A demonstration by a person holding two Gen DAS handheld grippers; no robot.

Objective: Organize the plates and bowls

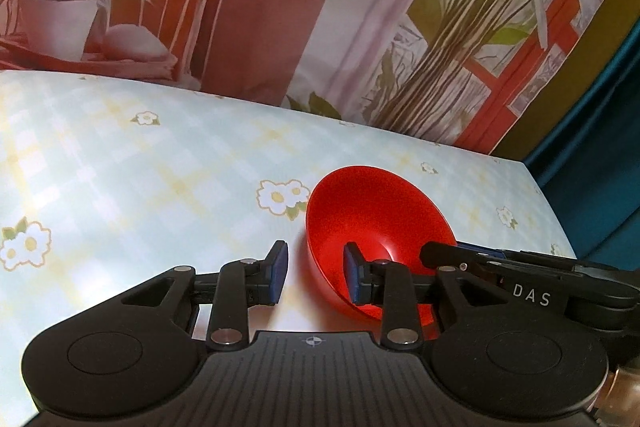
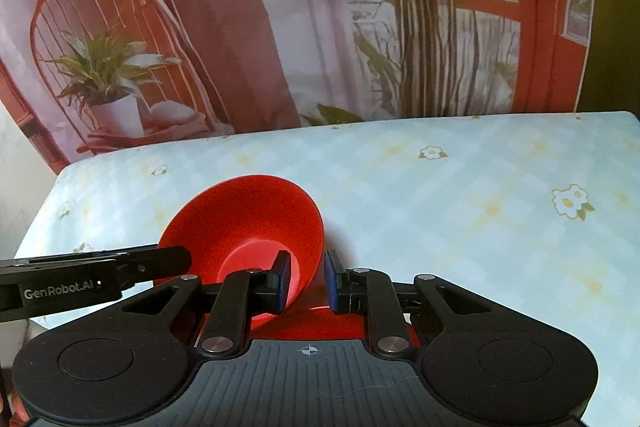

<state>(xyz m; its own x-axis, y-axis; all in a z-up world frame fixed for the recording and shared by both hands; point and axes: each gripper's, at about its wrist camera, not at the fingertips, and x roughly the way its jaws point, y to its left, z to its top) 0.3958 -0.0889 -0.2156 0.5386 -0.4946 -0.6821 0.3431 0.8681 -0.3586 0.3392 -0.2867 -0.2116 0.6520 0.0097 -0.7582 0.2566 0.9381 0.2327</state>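
Looking along the left gripper [image 1: 315, 273], the red bowl [image 1: 376, 223] sits tilted at the near right of the flower-print tablecloth [image 1: 120, 163], its mouth turned toward the camera. The left gripper's fingers are spread with the bowl's near-left rim between them; one pad [image 1: 352, 277] is inside the bowl, the other outside and apart from the wall, so nothing is pinched. The right gripper [image 1: 440, 253] reaches in from the right at the bowl's right rim; its fingers can't be read here.

From the right wrist, the right gripper [image 2: 306, 279] also straddles the rim with fingers spread, one pad [image 2: 284, 279] inside, a gap showing outside. Red shows beneath, possibly a second dish. Both tools seem placed to steady the tilted bowl for a two-sided grasp.
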